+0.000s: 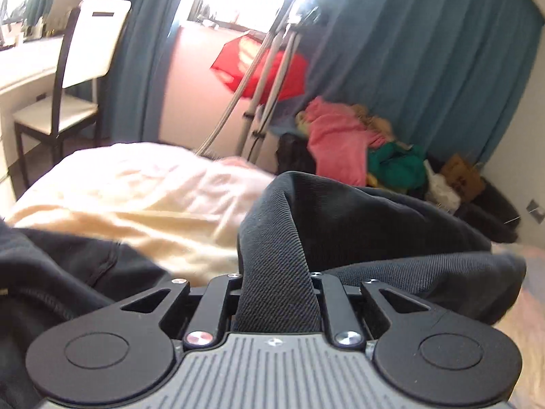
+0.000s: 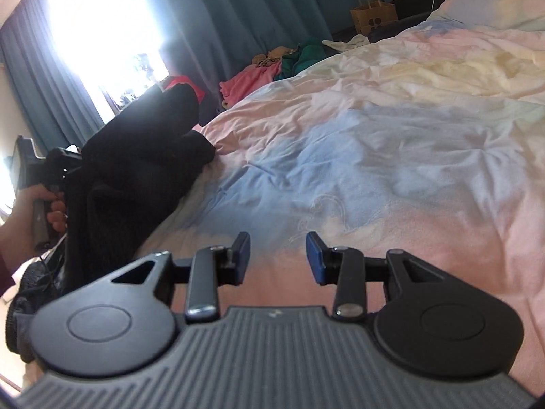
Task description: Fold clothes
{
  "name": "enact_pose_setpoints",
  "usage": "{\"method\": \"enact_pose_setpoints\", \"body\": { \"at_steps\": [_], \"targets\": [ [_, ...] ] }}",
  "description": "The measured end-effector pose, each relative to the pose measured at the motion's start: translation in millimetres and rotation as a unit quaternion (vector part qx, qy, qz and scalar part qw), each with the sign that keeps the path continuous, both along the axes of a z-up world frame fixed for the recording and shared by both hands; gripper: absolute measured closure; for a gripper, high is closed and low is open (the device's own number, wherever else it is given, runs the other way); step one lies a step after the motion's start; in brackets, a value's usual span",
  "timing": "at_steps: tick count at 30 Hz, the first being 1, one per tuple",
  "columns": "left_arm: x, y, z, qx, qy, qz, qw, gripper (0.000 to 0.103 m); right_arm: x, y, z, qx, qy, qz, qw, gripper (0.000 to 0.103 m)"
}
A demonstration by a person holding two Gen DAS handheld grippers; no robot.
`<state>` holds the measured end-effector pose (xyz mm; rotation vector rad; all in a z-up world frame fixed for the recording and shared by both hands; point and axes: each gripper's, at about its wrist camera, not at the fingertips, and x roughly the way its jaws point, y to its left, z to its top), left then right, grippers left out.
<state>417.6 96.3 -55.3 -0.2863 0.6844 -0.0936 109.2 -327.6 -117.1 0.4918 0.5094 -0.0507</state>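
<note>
A dark ribbed garment [image 1: 357,225] is bunched up in the left wrist view, and a fold of it runs between the jaws of my left gripper [image 1: 277,276], which is shut on it. From the right wrist view the same garment [image 2: 143,156] hangs lifted at the left edge of the bed, held by the left gripper [image 2: 64,160] in a person's hand [image 2: 24,214]. My right gripper [image 2: 277,255] hovers open over the pastel duvet [image 2: 374,136] with nothing between its blue pads.
A heap of pink and green clothes [image 1: 340,136] lies on the floor by the teal curtains [image 1: 425,51]. A metal stand [image 1: 262,78], a red item [image 1: 289,78], a white chair [image 1: 85,68] and a desk [image 1: 24,64] are beyond the bed. A paper bag [image 2: 373,13] stands far back.
</note>
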Motion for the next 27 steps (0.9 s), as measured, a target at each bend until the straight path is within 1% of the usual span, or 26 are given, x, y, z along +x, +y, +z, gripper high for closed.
{"method": "enact_pose_setpoints", "body": {
  "at_steps": [1,3,5,6,8,9,10,11,13,16,19,22,25,27],
  "targets": [
    [-5,7,-4,-0.008,-0.004,-0.001,1.0000,0.088,3,2,-1,0.001,0.001,0.005,1.000,0.063],
    [-15,19,-12,-0.025,-0.013,-0.002,0.9996,0.077,8,7,-4,0.001,0.000,0.016,1.000,0.063],
    [-27,27,-6,-0.056,-0.019,-0.011,0.9982,0.066,12,11,-5,-0.002,0.000,0.025,1.000,0.063],
    [-36,28,0,-0.057,-0.021,-0.018,0.9980,0.063,13,13,-6,-0.002,-0.001,0.032,0.999,0.063],
    [-62,27,16,-0.044,-0.036,-0.031,0.9979,0.045,16,17,-6,0.001,-0.002,0.044,0.999,0.063],
    [-77,27,24,-0.038,-0.044,-0.038,0.9976,0.040,16,19,-6,0.003,-0.004,0.049,0.999,0.063],
    [-102,26,31,-0.034,-0.057,-0.038,0.9970,0.030,16,22,-6,0.004,-0.006,0.055,0.998,0.063],
    [-128,25,38,-0.030,-0.071,-0.039,0.9963,0.022,16,24,-5,0.004,-0.008,0.062,0.998,0.063],
    [-176,20,49,-0.025,-0.091,-0.045,0.9945,0.019,13,29,-3,0.004,-0.012,0.073,0.997,0.063],
    [-238,2,54,-0.007,-0.096,-0.054,0.9939,0.019,6,34,3,0.006,-0.026,0.094,0.995,0.063],
    [-302,-12,53,-0.006,-0.102,-0.059,0.9930,0.019,-8,39,13,-0.002,-0.051,0.107,0.993,0.063],
    [-355,-27,48,0.007,-0.112,-0.058,0.9920,0.019,-22,43,22,-0.004,-0.073,0.117,0.990,0.063],
    [-375,-41,43,0.015,-0.118,-0.058,0.9912,0.019,-37,48,31,-0.007,-0.093,0.129,0.987,0.063],
    [-381,-46,36,0.021,-0.112,-0.055,0.9919,0.019,-43,52,34,-0.004,-0.096,0.140,0.985,0.063]
  ]
}}
